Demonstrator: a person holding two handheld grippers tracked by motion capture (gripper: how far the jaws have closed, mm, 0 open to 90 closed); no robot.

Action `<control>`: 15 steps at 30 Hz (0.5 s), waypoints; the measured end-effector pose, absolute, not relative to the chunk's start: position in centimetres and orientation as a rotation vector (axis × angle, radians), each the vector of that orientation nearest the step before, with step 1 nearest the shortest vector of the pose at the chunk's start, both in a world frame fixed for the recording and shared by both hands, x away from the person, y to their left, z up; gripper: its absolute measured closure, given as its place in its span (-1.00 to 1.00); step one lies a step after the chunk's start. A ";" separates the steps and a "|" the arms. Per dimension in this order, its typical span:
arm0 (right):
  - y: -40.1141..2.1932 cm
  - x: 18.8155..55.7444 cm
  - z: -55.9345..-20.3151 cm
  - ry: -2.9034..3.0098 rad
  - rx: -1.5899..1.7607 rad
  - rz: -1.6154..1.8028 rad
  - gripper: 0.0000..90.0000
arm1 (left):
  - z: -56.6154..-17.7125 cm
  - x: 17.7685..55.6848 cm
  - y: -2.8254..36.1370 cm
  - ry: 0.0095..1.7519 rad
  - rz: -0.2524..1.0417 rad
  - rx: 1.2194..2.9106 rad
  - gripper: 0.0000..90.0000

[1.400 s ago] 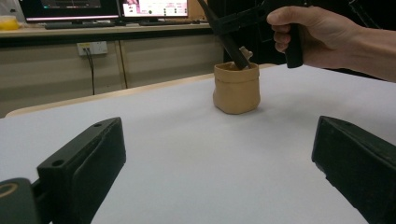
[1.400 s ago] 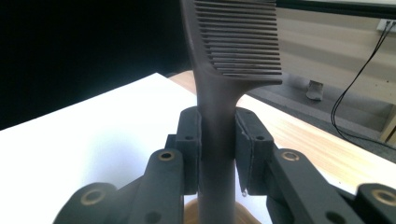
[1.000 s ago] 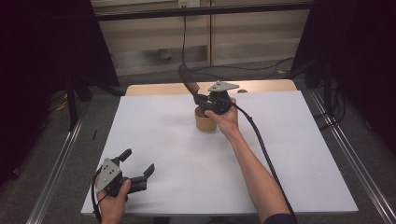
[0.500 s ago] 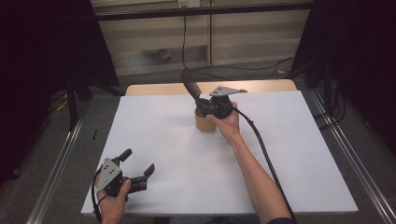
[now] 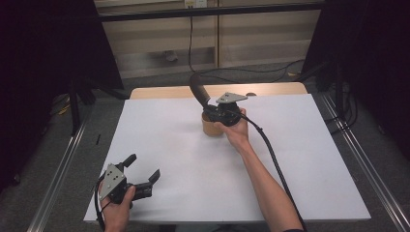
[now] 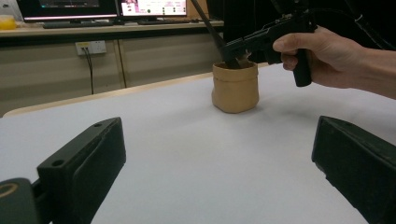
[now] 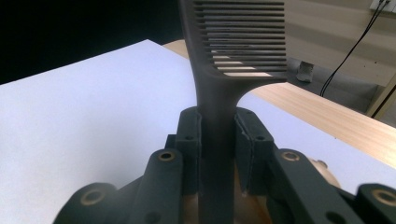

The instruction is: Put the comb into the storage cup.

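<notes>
This was a lab or test room, not a home. The table (image 5: 309, 159) had a plain white top and stood in a rig w/ metal rails (image 5: 58, 169) at 9 and 3 o'clock and dark curtains (image 5: 43, 53) on both sides. Loose cables (image 5: 251, 72) lay on the grey floor at 12 o'clock. In the left gripper view, monitors (image 6: 107, 8) sat on a long bench (image 6: 93, 29) at 11 o'clock, w/ a wall socket (image 6: 91, 46) and plugged leads under it.
</notes>
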State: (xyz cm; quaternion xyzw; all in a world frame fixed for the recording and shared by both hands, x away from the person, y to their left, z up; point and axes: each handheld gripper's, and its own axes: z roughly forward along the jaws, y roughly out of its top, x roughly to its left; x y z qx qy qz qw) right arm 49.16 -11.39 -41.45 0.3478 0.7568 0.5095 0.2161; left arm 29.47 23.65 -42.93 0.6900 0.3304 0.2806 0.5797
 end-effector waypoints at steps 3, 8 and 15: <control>-11.5 49.0 -41.7 2.101 0.970 1.403 0.62 | -42.9 29.5 23.6 0.771 0.656 1.614 -0.93; -11.5 48.8 -41.9 2.095 0.982 1.398 0.62 | -42.9 29.5 23.6 0.770 0.657 1.613 -0.93; -11.4 48.7 -42.1 2.102 0.979 1.378 0.62 | -42.9 29.5 23.6 0.772 0.653 1.613 -0.93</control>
